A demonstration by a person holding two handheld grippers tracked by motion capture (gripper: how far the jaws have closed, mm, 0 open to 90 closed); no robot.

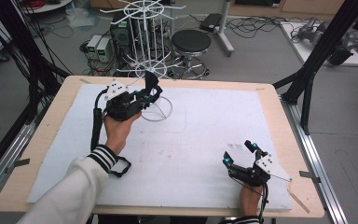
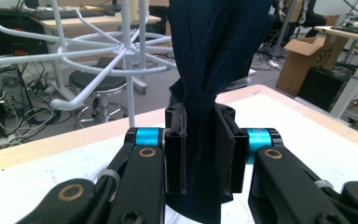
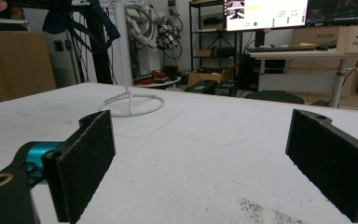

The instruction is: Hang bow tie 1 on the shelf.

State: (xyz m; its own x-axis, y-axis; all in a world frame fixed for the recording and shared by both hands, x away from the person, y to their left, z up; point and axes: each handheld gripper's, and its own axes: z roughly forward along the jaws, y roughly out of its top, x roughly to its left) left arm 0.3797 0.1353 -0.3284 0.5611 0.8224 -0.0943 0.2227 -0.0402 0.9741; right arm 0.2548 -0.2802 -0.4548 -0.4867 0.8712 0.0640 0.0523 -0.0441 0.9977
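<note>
Covering most of the high view, the white table mat (image 1: 191, 154) carries a white wire rack (image 1: 144, 56) at upper centre. Reaching up-left beside it, the left gripper (image 1: 150, 91) pinches a dark navy cloth (image 2: 209, 70), whose folds the left gripper view shows rising between the pads. Resting at lower right, the right gripper (image 1: 239, 150) stands spread.

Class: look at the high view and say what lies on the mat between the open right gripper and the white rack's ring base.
Nothing: in the high view the white mat is bare between the right gripper and the rack's ring base. The right gripper view agrees.
</note>
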